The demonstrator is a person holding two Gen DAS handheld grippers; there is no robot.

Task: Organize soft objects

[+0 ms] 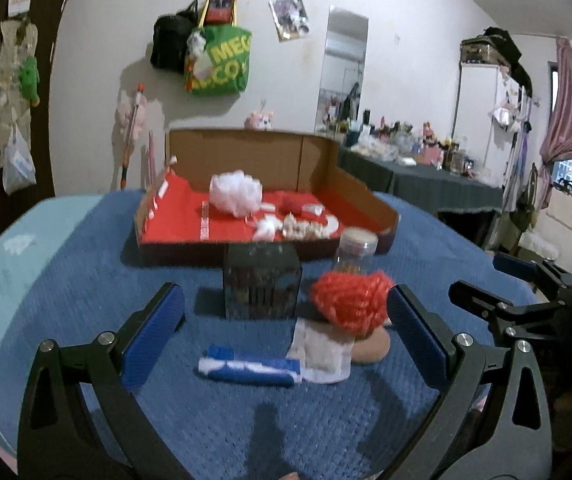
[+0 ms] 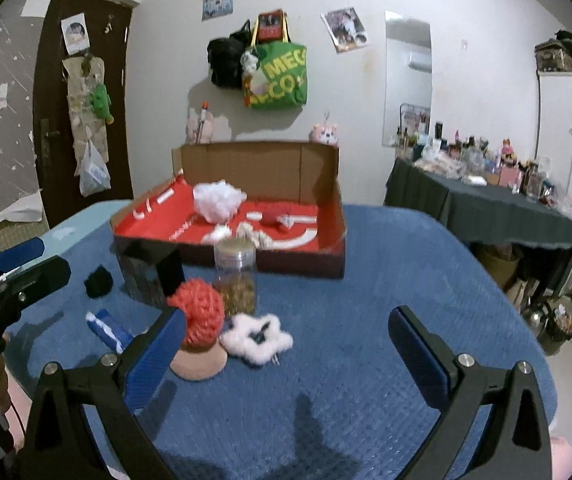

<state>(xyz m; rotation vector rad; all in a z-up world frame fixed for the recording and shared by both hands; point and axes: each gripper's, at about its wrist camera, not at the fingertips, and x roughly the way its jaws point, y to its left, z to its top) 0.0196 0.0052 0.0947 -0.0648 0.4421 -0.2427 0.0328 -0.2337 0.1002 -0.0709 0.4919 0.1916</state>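
Blue quilted surface (image 2: 366, 280). Far centre: open cardboard box (image 2: 326, 184), red lining, with a white mesh puff (image 2: 218, 196) and small white bits inside. Near the box front: dark cube (image 1: 262, 284), clear jar (image 2: 236, 276). Nearer: red knit hat (image 2: 200, 316) on a pink base, fluffy white clip (image 2: 256, 338) just right, blue-white folded cloth (image 1: 246, 368) left. Left tongs (image 1: 286, 332) apart, empty. Right tongs (image 2: 286, 348) apart, empty.

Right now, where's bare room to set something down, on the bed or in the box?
Bare: the blue blanket right of the white fluffy clip, and the cardboard box's front-left red floor. Crowded: around the red knit hat, jar and black box; the cardboard box's right side too.
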